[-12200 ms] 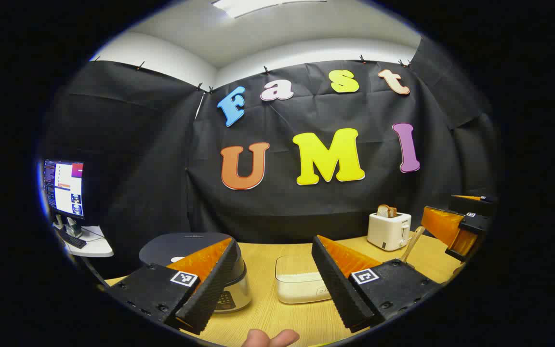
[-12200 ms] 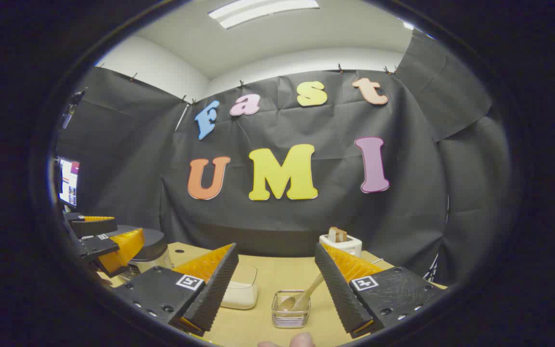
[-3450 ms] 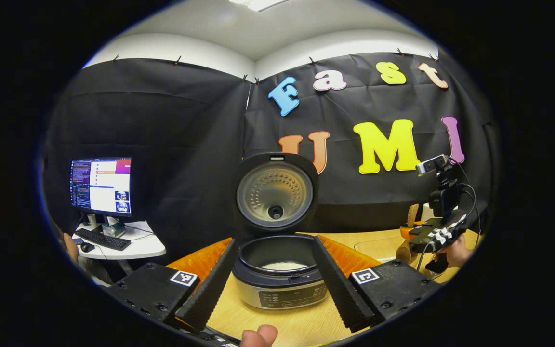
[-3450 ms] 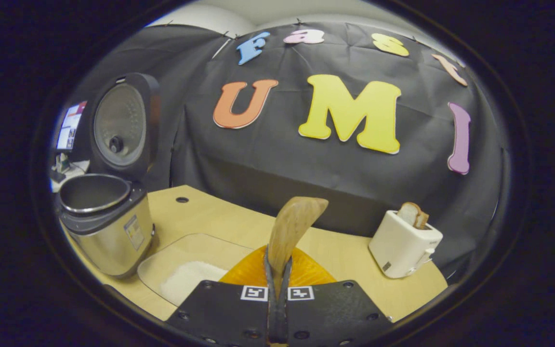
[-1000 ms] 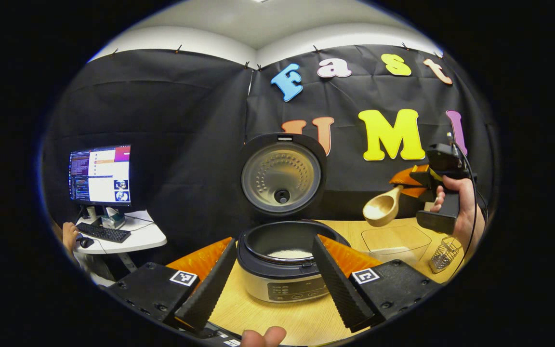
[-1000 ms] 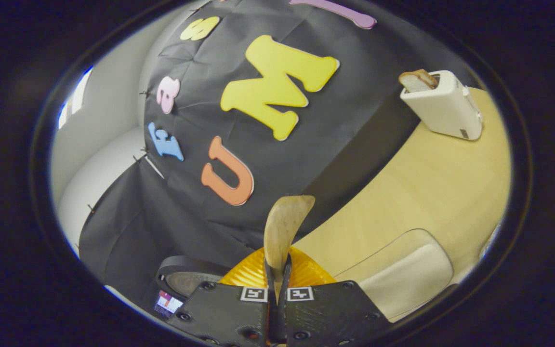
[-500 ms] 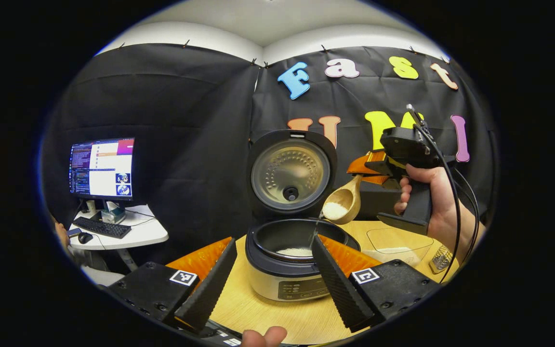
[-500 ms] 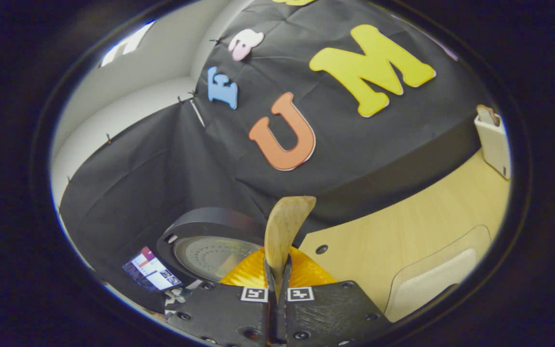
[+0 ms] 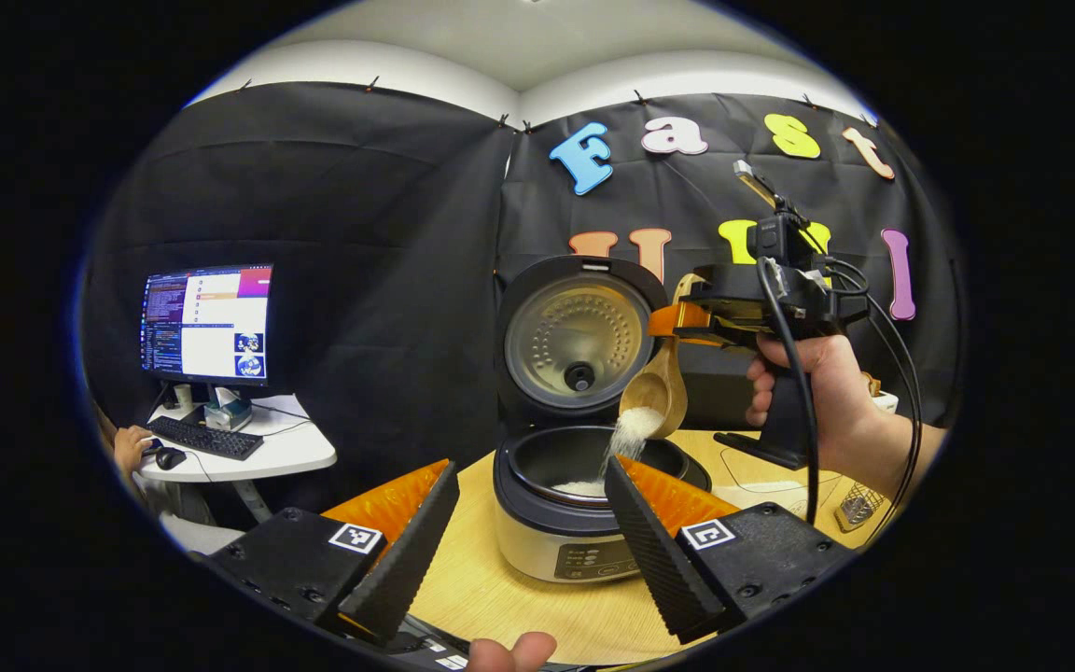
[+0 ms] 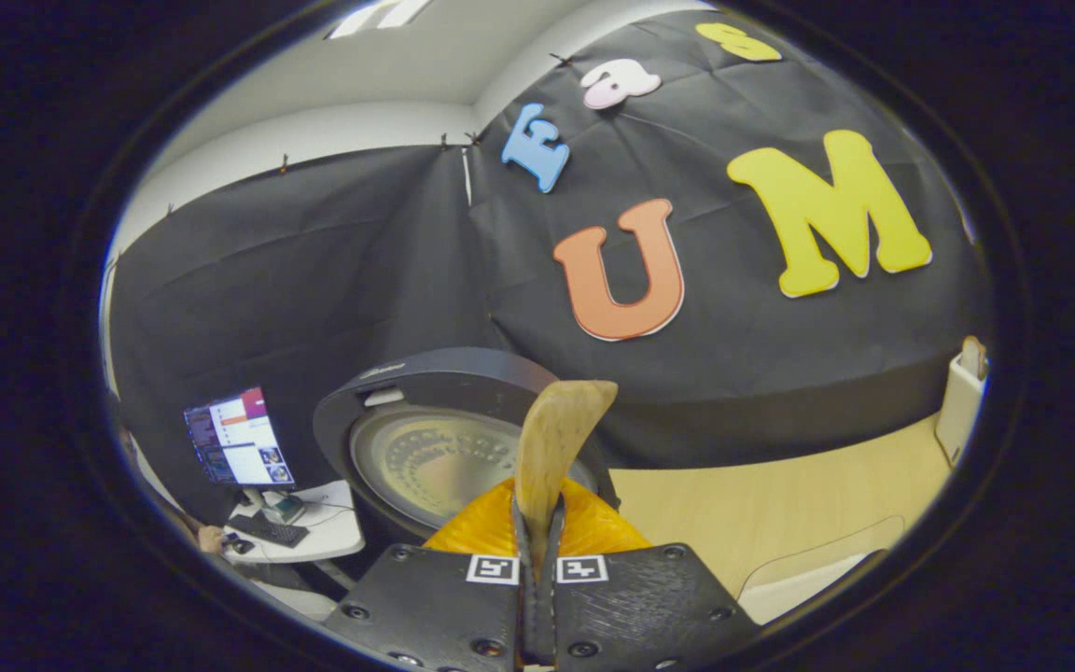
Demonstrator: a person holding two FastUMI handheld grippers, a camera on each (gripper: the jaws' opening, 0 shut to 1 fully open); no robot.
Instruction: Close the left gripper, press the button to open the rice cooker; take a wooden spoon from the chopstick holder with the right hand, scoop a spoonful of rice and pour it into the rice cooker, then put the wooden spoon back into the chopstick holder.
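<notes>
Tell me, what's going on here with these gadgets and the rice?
A person holds a two-finger gripper in each hand. The right gripper is clamped on a wooden spoon, tipped over the open rice cooker, and rice is streaming from the spoon into the pot. The cooker's lid stands upright behind it. The left gripper waits open in front of the cooker, holding nothing. The wire chopstick holder stands on the table to the right.

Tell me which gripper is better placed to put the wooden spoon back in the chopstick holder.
Right. The right gripper is already shut on the wooden spoon, tipping rice into the rice cooker. The left gripper is open, holding nothing, and the chopstick holder sits on the right side.
</notes>
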